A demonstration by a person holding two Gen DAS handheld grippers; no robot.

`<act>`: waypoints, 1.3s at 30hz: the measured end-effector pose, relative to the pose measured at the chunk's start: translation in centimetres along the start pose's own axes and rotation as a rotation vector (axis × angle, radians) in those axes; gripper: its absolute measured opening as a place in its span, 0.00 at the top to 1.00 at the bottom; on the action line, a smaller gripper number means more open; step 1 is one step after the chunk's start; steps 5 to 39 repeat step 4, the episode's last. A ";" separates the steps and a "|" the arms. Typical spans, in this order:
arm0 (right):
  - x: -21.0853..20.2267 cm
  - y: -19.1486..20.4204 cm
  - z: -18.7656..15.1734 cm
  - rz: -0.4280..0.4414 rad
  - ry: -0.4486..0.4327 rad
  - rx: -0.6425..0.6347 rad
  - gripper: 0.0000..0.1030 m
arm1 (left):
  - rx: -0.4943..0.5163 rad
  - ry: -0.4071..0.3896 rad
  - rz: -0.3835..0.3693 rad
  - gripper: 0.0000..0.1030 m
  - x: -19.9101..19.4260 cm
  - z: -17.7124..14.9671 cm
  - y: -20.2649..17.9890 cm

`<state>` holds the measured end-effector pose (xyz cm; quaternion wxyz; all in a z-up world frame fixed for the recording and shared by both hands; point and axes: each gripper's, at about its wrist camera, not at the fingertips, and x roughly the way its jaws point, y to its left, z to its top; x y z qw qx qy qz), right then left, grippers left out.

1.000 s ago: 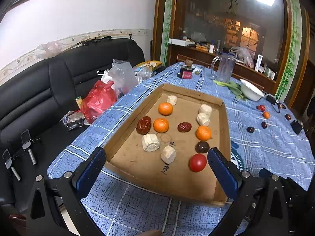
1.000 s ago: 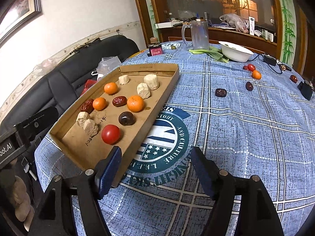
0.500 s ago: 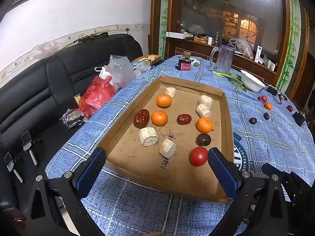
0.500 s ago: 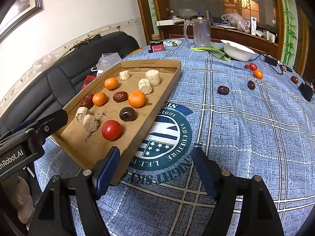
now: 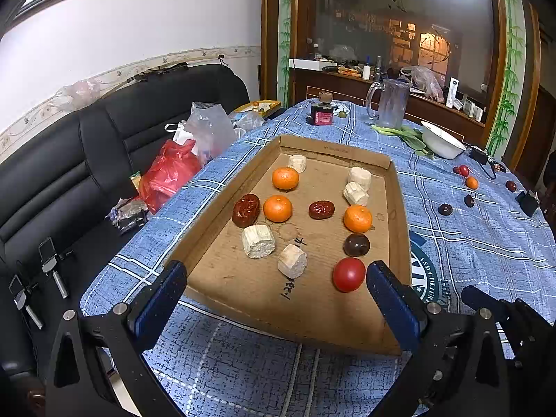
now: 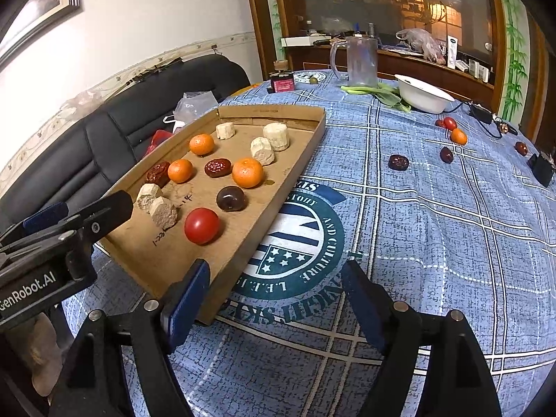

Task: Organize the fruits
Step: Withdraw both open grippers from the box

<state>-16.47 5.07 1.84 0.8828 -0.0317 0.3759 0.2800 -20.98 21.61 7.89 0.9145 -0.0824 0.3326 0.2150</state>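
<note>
Running lengthwise away from the cameras, the cardboard tray [image 5: 396,208] lies on the left part of the blue-clothed worktop [image 6: 434,226], holding tangerines [image 5: 278,208], red dates [image 5: 321,209], pale chunks [image 5: 259,241], a dark fruit [image 5: 356,245] and a red tomato [image 5: 348,274]. Left claw [image 5: 274,299] gapes wide over the tray's near edge, gripping nothing. Right claw [image 6: 274,300], its jaws just opening further, stands empty beside the tray's corner. Farther right, loose fruits [image 6: 458,136] lie scattered near a white bowl [image 6: 422,95]; a jug [image 6: 361,59] stands behind

Both wrist cams look down-fwd, close over table edge, sharing cardboard tray [image 5: 396,187] [image 6: 314,128].
</note>
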 end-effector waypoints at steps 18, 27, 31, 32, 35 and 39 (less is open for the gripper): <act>-0.1 0.4 -0.1 -0.002 0.000 -0.010 0.19 | -0.004 0.014 0.007 0.00 0.2 0.0 0.1; -0.1 0.4 -0.1 -0.002 0.000 -0.010 0.19 | -0.004 0.014 0.007 0.00 0.2 0.0 0.1; -0.1 0.4 -0.1 -0.002 0.000 -0.010 0.19 | -0.004 0.014 0.007 0.00 0.2 0.0 0.1; -0.1 0.4 -0.1 -0.002 0.000 -0.010 0.19 | -0.004 0.014 0.007 0.00 0.2 0.0 0.1; -0.1 0.4 -0.1 -0.002 0.000 -0.010 0.19 | -0.004 0.014 0.007 0.00 0.2 0.0 0.1; -0.1 0.4 -0.1 -0.002 0.000 -0.010 0.19 | -0.004 0.014 0.007 0.00 0.2 0.0 0.1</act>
